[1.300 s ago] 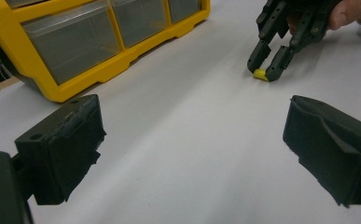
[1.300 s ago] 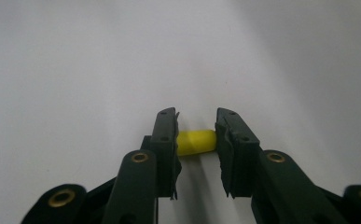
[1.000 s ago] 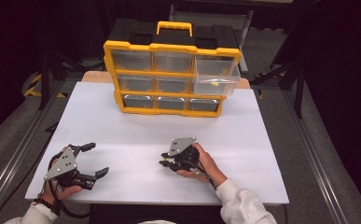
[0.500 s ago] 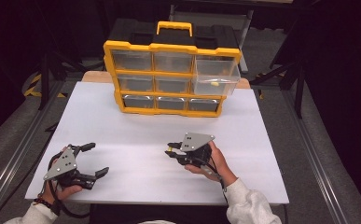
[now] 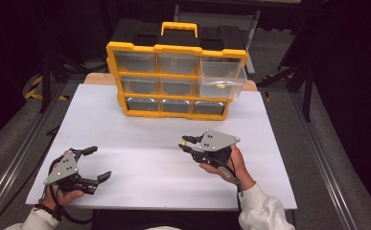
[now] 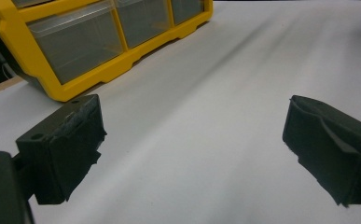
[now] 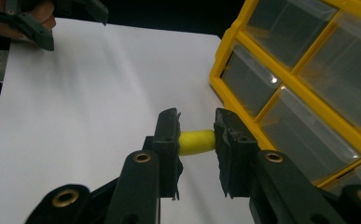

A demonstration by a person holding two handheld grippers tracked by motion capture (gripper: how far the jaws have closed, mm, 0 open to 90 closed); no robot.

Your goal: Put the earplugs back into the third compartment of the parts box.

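Observation:
A yellow organiser (image 5: pixel 176 74) with clear drawers stands at the back of the white table (image 5: pixel 140 143); its top right drawer (image 5: pixel 221 79) is pulled out, with a small yellow piece inside. My right gripper (image 5: pixel 187 143) hangs above the table's middle right, pointing left, shut on a small yellow cylinder (image 7: pixel 196 142) clamped between its pads. The organiser (image 7: pixel 299 88) lies to the right in the right gripper view. My left gripper (image 5: pixel 96 163) rests at the front left with its jaws wide apart and nothing between them (image 6: pixel 192 154).
The organiser's lower left drawers (image 6: pixel 75 42) show far off in the left gripper view. A wooden board edge (image 5: pixel 99 79) lies behind the white surface. Dark stands and floor surround the table.
My right gripper has risen off the table and shifted right and toward the organiser, carrying the yellow cylinder. The left gripper has stayed where it was.

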